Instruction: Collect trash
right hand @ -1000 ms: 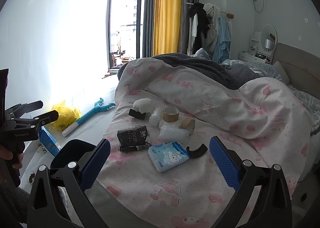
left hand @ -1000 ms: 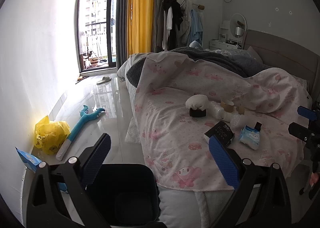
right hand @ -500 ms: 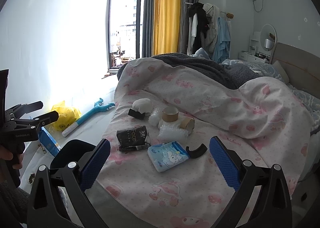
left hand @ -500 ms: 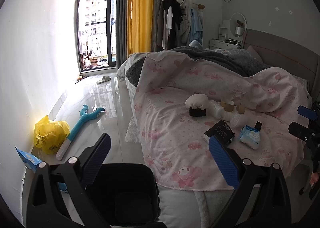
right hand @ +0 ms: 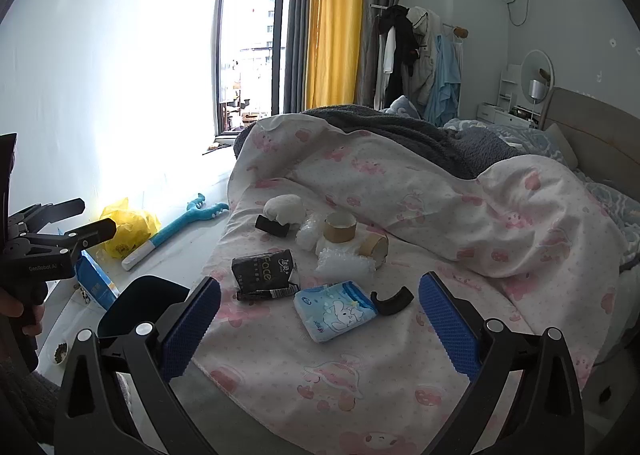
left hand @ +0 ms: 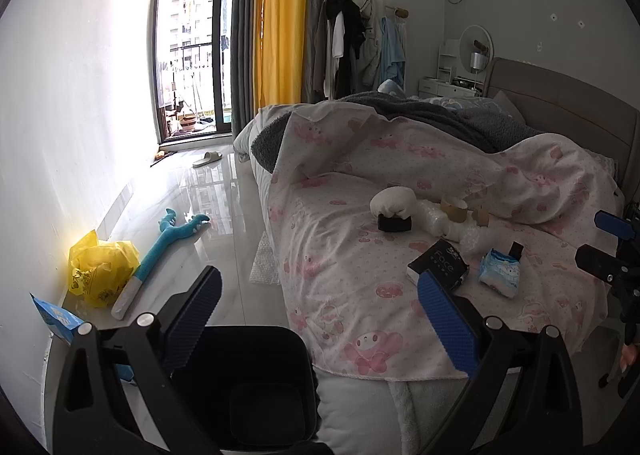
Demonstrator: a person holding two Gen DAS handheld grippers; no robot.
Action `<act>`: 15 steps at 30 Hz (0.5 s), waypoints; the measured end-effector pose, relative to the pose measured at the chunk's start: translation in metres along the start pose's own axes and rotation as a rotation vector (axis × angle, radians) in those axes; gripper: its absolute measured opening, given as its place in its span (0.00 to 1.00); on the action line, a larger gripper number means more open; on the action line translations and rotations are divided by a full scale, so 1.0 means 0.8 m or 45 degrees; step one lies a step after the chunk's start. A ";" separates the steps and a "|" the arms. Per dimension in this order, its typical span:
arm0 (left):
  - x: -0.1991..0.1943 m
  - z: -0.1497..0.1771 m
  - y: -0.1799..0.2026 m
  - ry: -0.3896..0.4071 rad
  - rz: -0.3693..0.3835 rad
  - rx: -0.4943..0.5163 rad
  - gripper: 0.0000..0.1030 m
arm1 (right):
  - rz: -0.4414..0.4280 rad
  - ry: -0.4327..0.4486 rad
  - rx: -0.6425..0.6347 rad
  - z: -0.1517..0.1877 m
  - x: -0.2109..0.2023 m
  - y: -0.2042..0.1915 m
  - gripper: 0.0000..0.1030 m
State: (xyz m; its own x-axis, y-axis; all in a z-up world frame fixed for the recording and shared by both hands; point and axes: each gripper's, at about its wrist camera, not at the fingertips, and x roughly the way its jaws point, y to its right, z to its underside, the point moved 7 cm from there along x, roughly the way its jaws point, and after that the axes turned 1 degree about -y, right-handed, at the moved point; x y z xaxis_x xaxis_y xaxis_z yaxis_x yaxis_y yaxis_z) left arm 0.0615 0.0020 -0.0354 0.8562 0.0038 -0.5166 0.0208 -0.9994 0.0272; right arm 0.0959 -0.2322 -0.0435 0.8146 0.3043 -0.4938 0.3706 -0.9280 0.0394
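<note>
Trash: blue tissue pack, black "Face" packet, possibly tape rolls, seen on bed.
Right claw: spread apart, pack ahead between fingers.
Left claw: held apart above dark bin.

Left tongs and right tongs showing black angular frames, silver screws, ribbed blue pads. White "GenRobot.AI" lettering marking left tongs' body. Dark knit sleeve covering wrist.

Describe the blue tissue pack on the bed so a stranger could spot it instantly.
Start at the bed's pink-patterned quilt, then the litter cluster near its foot. The blue tissue pack lies nearest the edge, between the black Face packet and a curved black piece. It alone is light blue, with a cartoon rabbit.
</note>
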 end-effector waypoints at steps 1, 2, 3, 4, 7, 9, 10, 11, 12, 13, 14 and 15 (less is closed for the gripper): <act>0.000 0.000 0.000 0.000 0.000 0.000 0.97 | 0.000 0.000 0.000 0.000 0.000 0.000 0.97; 0.000 0.000 0.000 -0.001 0.000 -0.001 0.97 | -0.001 -0.001 0.000 0.000 0.000 0.001 0.97; 0.000 0.000 0.000 -0.001 -0.001 0.000 0.97 | 0.000 -0.001 -0.001 0.000 0.000 0.000 0.97; 0.000 0.000 0.000 -0.001 -0.001 0.000 0.97 | 0.001 -0.001 -0.001 0.000 0.000 0.000 0.97; 0.000 0.000 0.000 -0.002 -0.001 0.000 0.97 | 0.001 -0.001 -0.001 0.000 0.000 -0.001 0.97; 0.000 0.000 0.000 0.000 0.000 -0.002 0.97 | 0.003 -0.001 0.000 0.000 0.000 0.000 0.97; 0.000 0.000 0.000 0.002 0.002 -0.005 0.97 | 0.004 -0.002 0.001 0.001 0.000 0.001 0.97; 0.000 0.000 0.000 0.005 -0.002 -0.010 0.97 | 0.004 -0.004 0.002 0.002 -0.001 0.002 0.97; 0.000 0.001 0.000 0.008 -0.003 -0.013 0.97 | 0.004 -0.006 0.001 0.002 -0.001 0.002 0.97; 0.000 0.001 0.000 0.007 0.000 -0.014 0.97 | 0.005 -0.007 0.001 0.003 -0.001 0.002 0.97; 0.002 0.005 0.004 0.004 0.003 -0.013 0.97 | 0.004 -0.006 0.004 0.004 -0.002 0.004 0.97; 0.002 0.005 0.005 0.003 0.004 -0.015 0.97 | 0.004 -0.006 0.004 0.004 -0.002 0.004 0.97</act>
State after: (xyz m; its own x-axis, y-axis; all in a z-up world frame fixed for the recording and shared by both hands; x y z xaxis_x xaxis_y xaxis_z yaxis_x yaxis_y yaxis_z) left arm 0.0606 -0.0018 -0.0397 0.8576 0.0004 -0.5143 0.0239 -0.9990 0.0389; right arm 0.0943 -0.2362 -0.0457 0.8134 0.3007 -0.4980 0.3669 -0.9295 0.0380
